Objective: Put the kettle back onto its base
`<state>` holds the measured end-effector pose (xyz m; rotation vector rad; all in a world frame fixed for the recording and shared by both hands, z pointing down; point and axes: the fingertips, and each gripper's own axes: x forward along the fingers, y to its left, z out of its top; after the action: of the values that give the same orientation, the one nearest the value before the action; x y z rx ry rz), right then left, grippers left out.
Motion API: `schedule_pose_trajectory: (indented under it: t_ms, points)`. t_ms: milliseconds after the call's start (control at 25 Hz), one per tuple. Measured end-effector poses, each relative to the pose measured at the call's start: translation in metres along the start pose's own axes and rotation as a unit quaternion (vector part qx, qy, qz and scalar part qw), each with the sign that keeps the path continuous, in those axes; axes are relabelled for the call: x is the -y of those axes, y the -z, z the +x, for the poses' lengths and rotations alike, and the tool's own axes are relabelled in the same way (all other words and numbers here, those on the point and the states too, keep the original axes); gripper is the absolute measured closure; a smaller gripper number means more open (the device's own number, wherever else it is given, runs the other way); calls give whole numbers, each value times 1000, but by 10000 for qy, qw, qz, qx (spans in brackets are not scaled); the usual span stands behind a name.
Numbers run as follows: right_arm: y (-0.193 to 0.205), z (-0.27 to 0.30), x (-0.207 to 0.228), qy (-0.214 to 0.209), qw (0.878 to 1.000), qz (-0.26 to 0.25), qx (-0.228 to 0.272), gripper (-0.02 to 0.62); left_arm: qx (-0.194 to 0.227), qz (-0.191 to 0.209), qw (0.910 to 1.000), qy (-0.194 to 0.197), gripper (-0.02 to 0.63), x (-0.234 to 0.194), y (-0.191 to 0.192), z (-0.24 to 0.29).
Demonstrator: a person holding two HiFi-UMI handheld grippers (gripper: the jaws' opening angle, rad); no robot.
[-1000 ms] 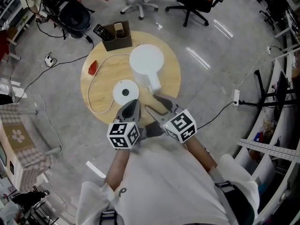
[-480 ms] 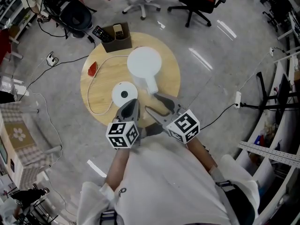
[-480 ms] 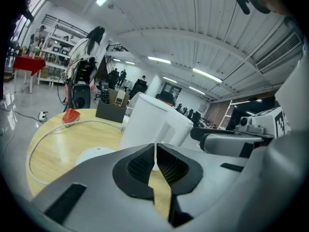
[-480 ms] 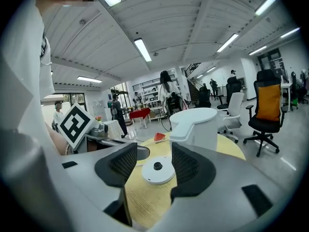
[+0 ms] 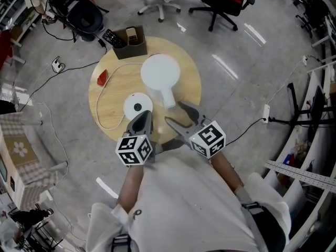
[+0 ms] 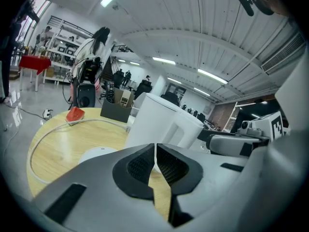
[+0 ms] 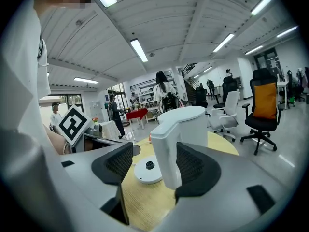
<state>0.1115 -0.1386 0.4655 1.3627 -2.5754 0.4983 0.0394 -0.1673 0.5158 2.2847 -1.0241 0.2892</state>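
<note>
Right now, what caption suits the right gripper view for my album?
Right gripper, jaws opening, frames the kettle handle without gripping it; the round base sits beside on the table.

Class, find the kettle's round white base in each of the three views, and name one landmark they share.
Head view: the base lies left of centre, below-left of the kettle.
Left gripper view: base low at left, partly hidden.
Right gripper view: base low centre, left of the kettle's handle.
Shared landmark: the white kettle, right of the base in both gripper views.
</note>
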Motion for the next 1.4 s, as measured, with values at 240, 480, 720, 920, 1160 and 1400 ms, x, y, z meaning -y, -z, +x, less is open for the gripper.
schedule_pose_trajectory:
  t_ms: [240,480,720,920,1160,1400]
  points:
    - [-3,11,4,-162,9998,-152,4,313,45,-38,9999,-117,571,-5,-4,3]
    - [1,23,5,-307,9992,-251,-113,308,66,-133,9996,-223,571,-13,-4,6]
    - [7,31,9,-619,9968,-425,-270,308,98,-212,9990,-389,571,-21,-5,6]
    - [7,40,12,-834,9950,-446,-323,308,107,-222,9983,-532,571,-28,-6,6]
    - [13,50,6,-1232,9911,-384,-318,308,54,-109,9985,-542,571,-31,-9,9]
    - [15,54,-7,-1819,9822,-458,-135,310,-95,-106,9985,-530,571,-32,-7,11]
